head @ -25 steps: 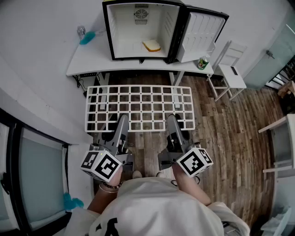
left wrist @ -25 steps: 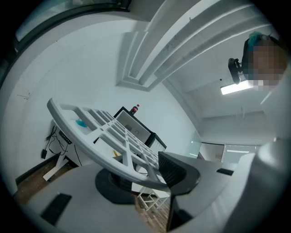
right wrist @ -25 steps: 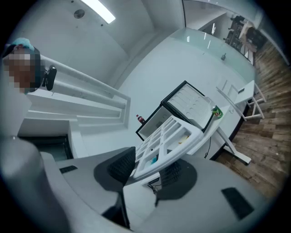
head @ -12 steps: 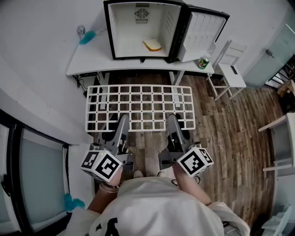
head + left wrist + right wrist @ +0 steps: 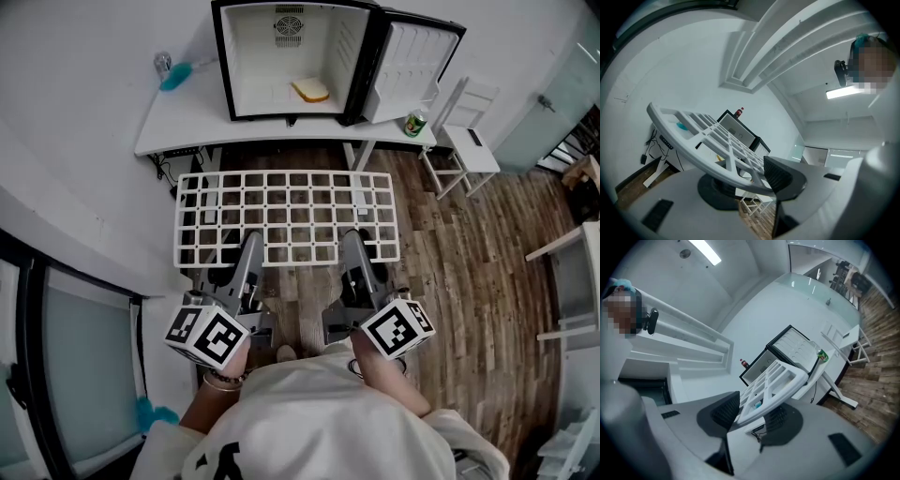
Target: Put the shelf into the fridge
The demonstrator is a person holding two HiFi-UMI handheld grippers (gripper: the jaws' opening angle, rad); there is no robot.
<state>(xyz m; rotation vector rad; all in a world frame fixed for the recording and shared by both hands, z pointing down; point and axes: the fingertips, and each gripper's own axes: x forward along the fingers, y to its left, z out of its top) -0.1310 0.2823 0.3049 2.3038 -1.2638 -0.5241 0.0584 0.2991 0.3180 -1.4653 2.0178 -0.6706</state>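
Partly behind shelf [image 5: 284, 227]: table legs [image 5: 358, 159].

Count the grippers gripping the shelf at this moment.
2. The left gripper clamps the shelf on its near edge, left of centre; the right gripper clamps the same edge, right of centre. Both are in plain view; none is hidden.

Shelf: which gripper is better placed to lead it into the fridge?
Right, marginally. Left gripper and right gripper both clamp the near edge of the shelf, facing the fridge. The open door stands on the right side, so the right probably steers that corner clear.
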